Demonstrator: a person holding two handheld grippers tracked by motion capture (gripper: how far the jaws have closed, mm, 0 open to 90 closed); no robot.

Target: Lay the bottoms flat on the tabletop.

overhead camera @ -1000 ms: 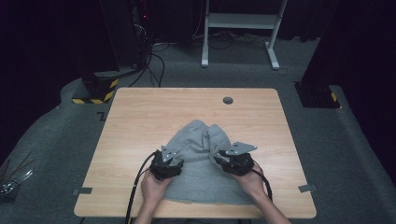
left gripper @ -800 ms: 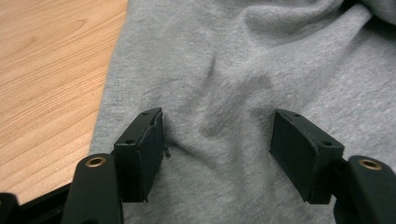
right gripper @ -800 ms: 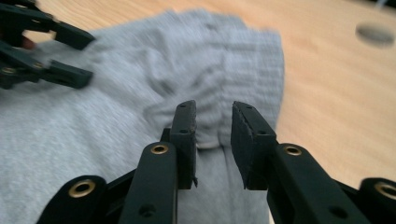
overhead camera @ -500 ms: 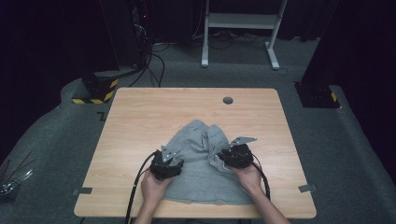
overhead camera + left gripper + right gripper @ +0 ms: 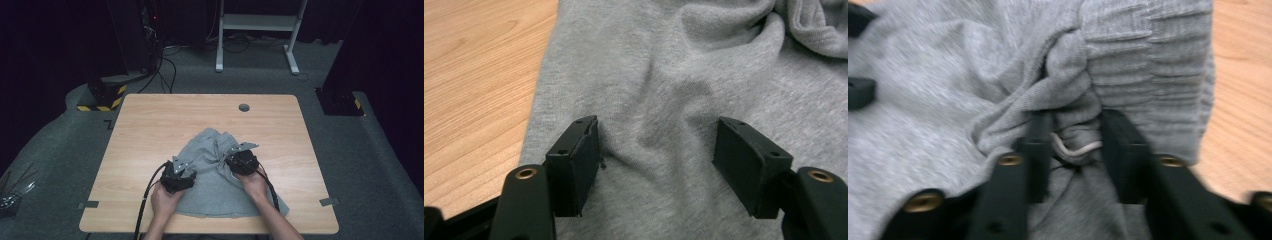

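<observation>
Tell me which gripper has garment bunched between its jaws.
The right gripper: its jaws have just been closing around a fold of the grey garment beside the ribbed band. The left gripper stands wide over flat cloth.

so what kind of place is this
Probably a lab or studio set up for recording, not a home: a lone wooden table on grey carpet, dark curtains all round, a cabinet with cables behind it, and yellow-black hazard tape on the floor. A grey garment lies on the table.
</observation>
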